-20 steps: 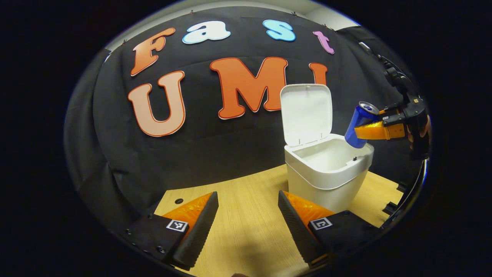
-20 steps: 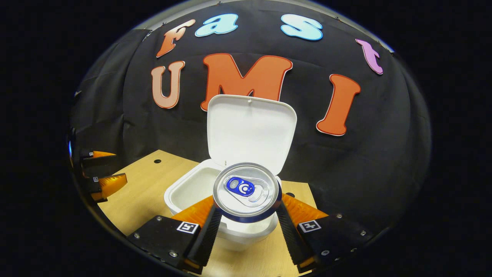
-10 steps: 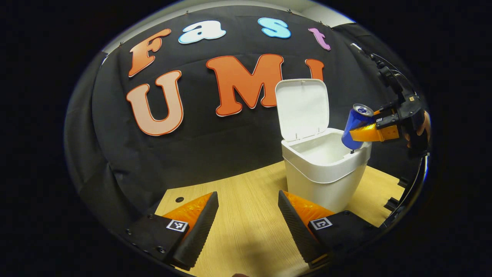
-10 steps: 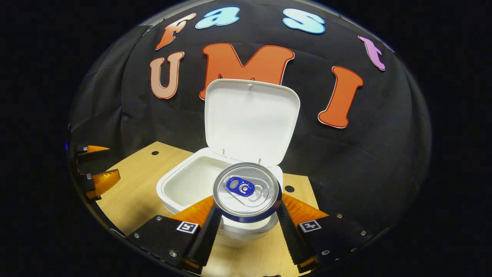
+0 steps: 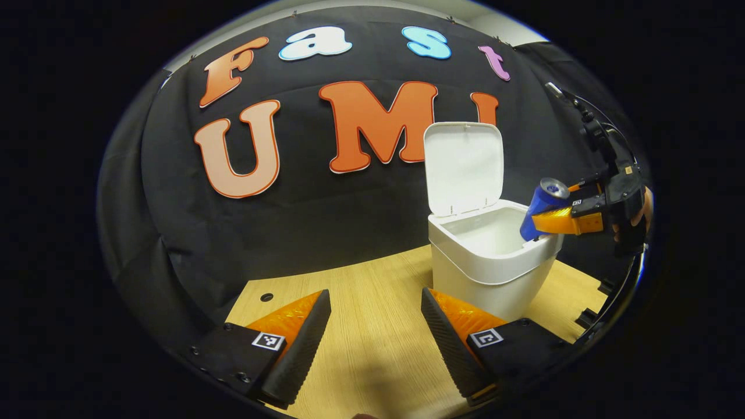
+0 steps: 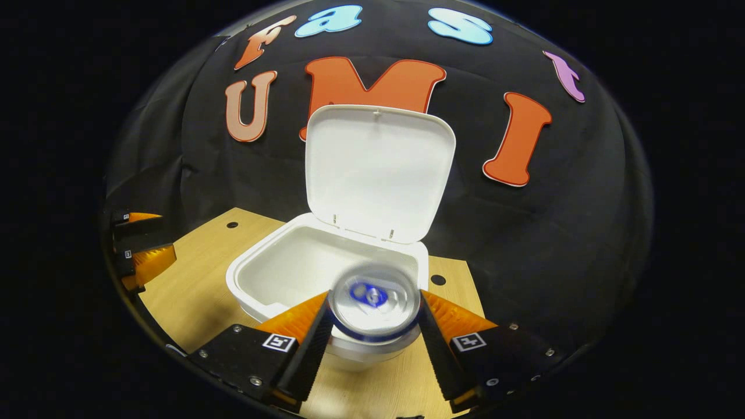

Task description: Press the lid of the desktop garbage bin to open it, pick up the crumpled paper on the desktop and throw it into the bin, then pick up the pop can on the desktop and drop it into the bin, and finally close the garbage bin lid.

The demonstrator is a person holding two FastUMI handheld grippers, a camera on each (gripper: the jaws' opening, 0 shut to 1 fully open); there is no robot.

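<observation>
- right gripper (image 6: 372,326) is clamped on the pop can (image 6: 372,301), can's blurry, sitting right at the bin (image 6: 256,273) rim
- lid (image 6: 378,169) up
- left gripper (image 5: 375,331) spread wide over the table (image 5: 372,291), holding nothing

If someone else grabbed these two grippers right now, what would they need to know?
Right gripper: shut on the can, which hangs at the near rim of the bin, partly over the opening.
Left gripper: open, holding nothing, low over the table off to the bin's side.
Lid: up, so the bin is open.
No paper lies on the table; the bin's inside is not visible deep enough to confirm it is there.
Left: release the can into the bin, then close the lid.
</observation>
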